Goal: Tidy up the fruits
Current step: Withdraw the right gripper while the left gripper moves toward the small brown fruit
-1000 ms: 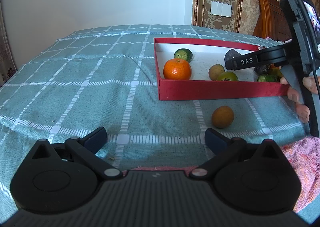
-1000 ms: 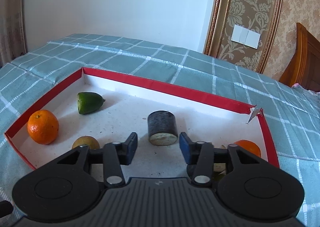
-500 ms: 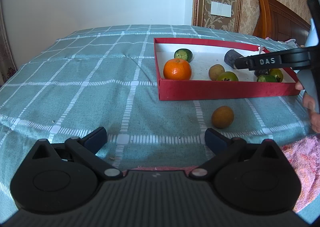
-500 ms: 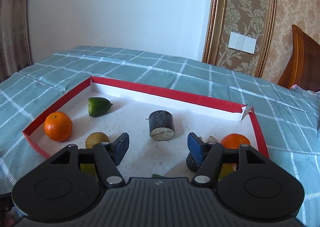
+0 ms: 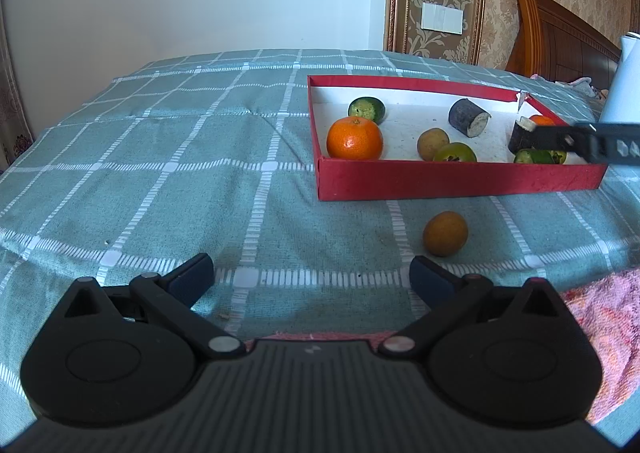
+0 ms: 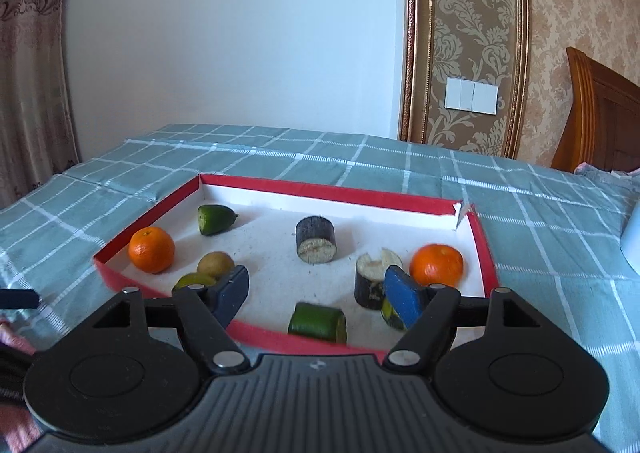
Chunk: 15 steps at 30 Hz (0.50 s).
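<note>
A red box (image 5: 460, 177) with a white floor sits on the checked bedspread. It holds an orange (image 5: 355, 138), a green cut piece (image 5: 366, 109), a dark cylinder (image 5: 468, 118), a brown fruit (image 5: 432, 143) and a green fruit (image 5: 454, 153). One brown round fruit (image 5: 445, 233) lies outside, just in front of the box. My left gripper (image 5: 310, 277) is open and empty, with that fruit ahead of its right finger. My right gripper (image 6: 318, 293) hovers over the near rim of the box (image 6: 320, 191), jaws opening, gripping nothing. A green piece (image 6: 318, 321) lies below it, a second orange (image 6: 437, 265) to the right.
A pink towel (image 5: 600, 333) lies at the bed's near right corner. A white jug-like object (image 5: 624, 93) stands right of the box. A wooden headboard (image 5: 560, 37) rises behind. Open bedspread (image 5: 160, 173) stretches left of the box.
My right gripper has drawn back from the dark cylinder toward the box's near rim and its jaws have widened. In the left wrist view it slid off to the right. The left gripper stayed still.
</note>
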Available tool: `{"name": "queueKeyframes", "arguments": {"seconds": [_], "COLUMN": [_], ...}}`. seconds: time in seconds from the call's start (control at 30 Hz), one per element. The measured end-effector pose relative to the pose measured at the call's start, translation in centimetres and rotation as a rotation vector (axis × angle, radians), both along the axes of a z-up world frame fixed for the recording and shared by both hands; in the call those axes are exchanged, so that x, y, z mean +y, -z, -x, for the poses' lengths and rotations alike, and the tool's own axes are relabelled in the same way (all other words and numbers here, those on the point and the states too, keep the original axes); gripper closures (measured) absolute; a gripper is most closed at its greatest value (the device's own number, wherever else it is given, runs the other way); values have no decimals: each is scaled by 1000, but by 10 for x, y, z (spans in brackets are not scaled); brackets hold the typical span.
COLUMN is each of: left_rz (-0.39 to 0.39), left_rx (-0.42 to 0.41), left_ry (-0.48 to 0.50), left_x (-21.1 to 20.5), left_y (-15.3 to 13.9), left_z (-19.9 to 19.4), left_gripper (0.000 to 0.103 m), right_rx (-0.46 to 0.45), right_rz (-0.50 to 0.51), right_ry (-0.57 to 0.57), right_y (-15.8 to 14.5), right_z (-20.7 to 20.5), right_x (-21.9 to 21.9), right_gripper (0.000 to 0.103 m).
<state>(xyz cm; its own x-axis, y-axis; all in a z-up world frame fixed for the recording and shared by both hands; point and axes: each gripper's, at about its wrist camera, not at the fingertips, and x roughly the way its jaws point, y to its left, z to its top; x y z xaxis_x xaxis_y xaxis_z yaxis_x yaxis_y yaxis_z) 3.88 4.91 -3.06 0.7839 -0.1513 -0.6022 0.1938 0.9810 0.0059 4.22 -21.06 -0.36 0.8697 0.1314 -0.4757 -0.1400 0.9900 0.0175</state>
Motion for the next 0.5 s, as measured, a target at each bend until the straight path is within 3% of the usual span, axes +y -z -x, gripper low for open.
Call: {"name": "queueKeyframes", "arguments": {"seconds": [0.5], "left_rz": [0], "left_rx": [0], "left_ry": [0], "left_x": [0], "left_y": [0], "left_z": [0], "left_gripper": [0], "right_rx": [74], "right_rz": [-3], "right_ry": [39], "right_y": [26], "right_z": [41], "right_x": [-18], "right_gripper": [27]}}
